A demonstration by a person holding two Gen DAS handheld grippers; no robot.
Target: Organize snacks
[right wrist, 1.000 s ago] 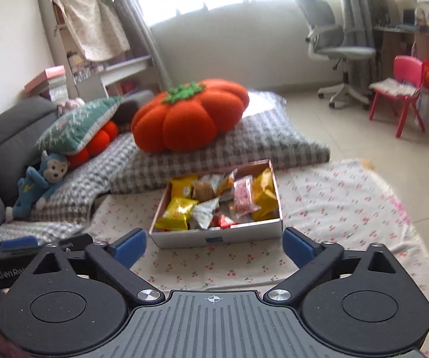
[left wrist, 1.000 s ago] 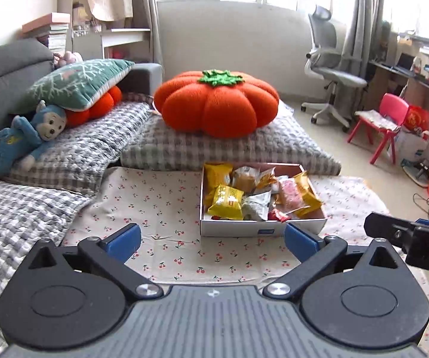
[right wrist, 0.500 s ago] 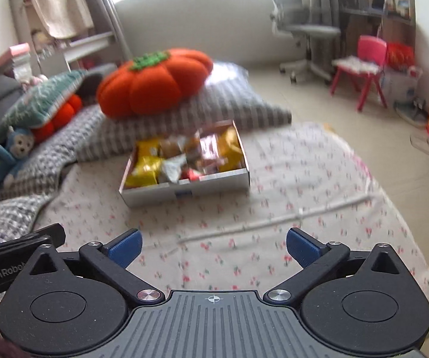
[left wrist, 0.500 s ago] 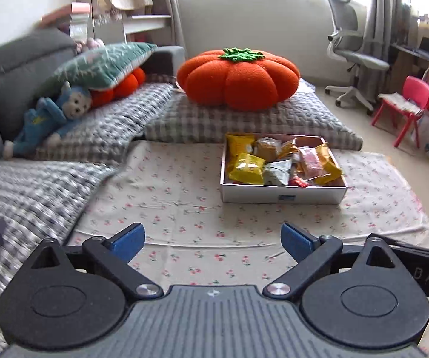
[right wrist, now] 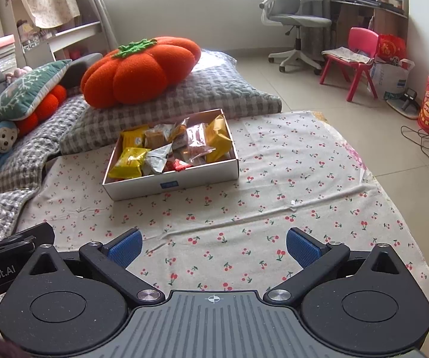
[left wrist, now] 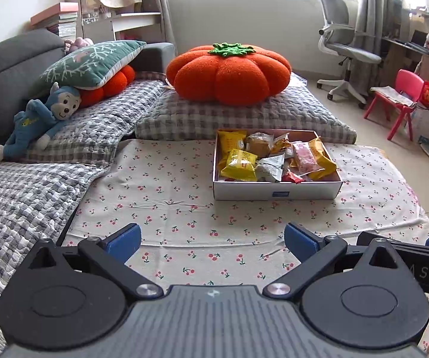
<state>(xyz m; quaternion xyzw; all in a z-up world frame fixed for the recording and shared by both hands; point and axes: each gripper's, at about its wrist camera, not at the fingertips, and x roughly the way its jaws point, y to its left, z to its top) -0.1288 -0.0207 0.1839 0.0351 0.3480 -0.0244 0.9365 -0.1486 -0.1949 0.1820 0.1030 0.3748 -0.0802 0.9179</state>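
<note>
A white cardboard box [left wrist: 277, 190] [right wrist: 172, 183] sits on a cherry-print cloth [left wrist: 184, 208] [right wrist: 274, 203] and holds several wrapped snacks: yellow packets [left wrist: 239, 165] [right wrist: 129, 162], a pink packet [left wrist: 304, 158] [right wrist: 198, 137], silver and red ones. My left gripper [left wrist: 213, 243] is open and empty, well short of the box. My right gripper [right wrist: 213, 246] is open and empty, also short of the box. Each gripper's body shows at the edge of the other's view.
A big orange pumpkin cushion [left wrist: 227, 73] lies on a grey checked pad behind the box. A sofa with a green pillow [left wrist: 92, 64] and blue monkey toy [left wrist: 39, 119] is at the left. An office chair [left wrist: 345, 50], a red child's chair [left wrist: 399, 101] and floor cables stand at the right.
Both grippers have pulled back from the box and risen, so the box looks farther off and more cloth shows in front. Both stay open and empty.
</note>
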